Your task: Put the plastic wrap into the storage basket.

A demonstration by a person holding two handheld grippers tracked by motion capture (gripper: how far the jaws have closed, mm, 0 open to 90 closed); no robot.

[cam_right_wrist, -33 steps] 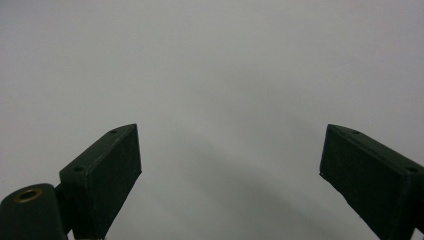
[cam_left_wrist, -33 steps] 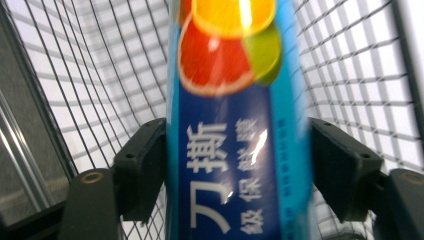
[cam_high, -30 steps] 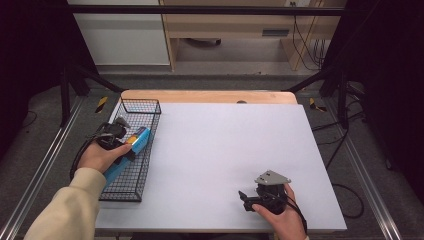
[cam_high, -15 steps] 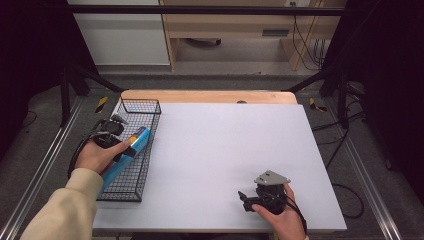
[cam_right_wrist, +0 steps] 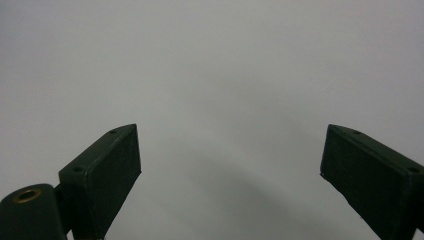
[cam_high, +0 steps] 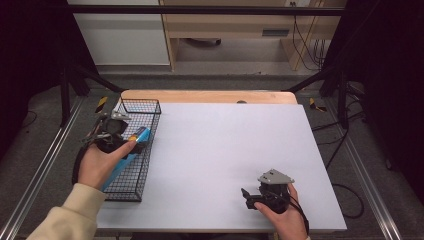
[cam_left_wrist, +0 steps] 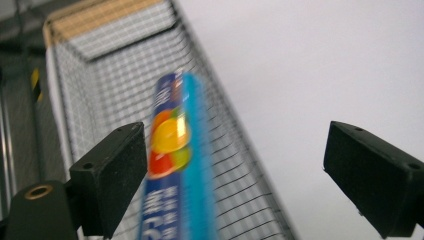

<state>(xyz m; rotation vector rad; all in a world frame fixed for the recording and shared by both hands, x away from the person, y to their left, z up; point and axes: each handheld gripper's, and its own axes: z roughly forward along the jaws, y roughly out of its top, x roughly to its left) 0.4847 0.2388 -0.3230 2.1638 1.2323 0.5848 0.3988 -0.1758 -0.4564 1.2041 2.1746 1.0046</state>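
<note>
The blue box lies lengthwise in the wire basket at the left edge of the table; its far end rests up against the basket's right wall, so it sits tilted rather than flat on the mesh; whether the near end touches the bottom cannot be told, since the hand covers it. The left gripper hangs over the basket with its jaws wide apart; in the left gripper view the box runs just beside the left jaw, possibly brushing it, and is well clear of the right one; nothing is clamped. The right gripper rests low at the near right of the table, jaws likewise spread, with bare white surface between them in its own view.

Judgement: the placing of the box in the basket appears done, or all but done, the box being inside the walls and free of any grip; what seems left is to lift the left gripper clear without catching the box or the wire; the white surface carries no further item to be stowed.
</note>
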